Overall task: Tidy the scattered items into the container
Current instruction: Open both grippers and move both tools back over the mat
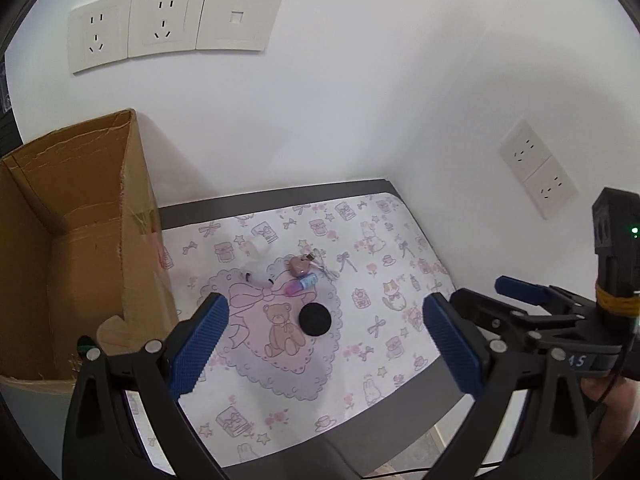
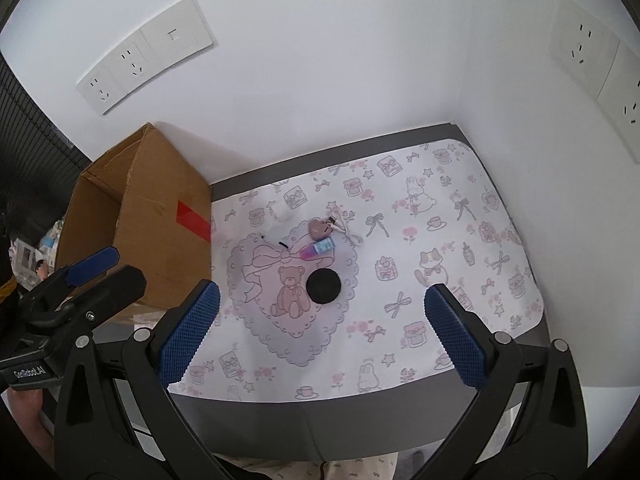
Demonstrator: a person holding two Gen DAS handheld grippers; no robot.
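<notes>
White walls [image 1: 340, 120] meet in a corner behind the table. A row of three wall plates [image 1: 172, 24], two sockets and one blank, sits high on the back wall; two more sockets [image 1: 538, 172] are on the side wall.

A grey table [image 2: 320, 412] fills the corner, covered almost to its edges by a white mat [image 2: 400, 272] printed with pink bows, rabbits, cups and a big heart with a bear.

An open cardboard box [image 1: 80, 240] stands upright at the table's left end, against the back wall, touching the mat's edge. A red strip marks its side in the right view.

The scattered items lie together near the mat's middle, all outside the box. A black disc [image 1: 315, 319] rests on the heart beside the bear. Just behind it lies a small pink-and-blue tube [image 1: 302, 283]. Behind that, a brownish heart charm [image 1: 299, 266] with a white cord [image 1: 326, 268]. To the left are two pale white pieces [image 1: 258, 260], too blurred to name.

The left gripper [image 1: 326, 344] and the right gripper [image 2: 322, 328] both hover above the mat's near side, jaws spread wide with nothing between them.
</notes>
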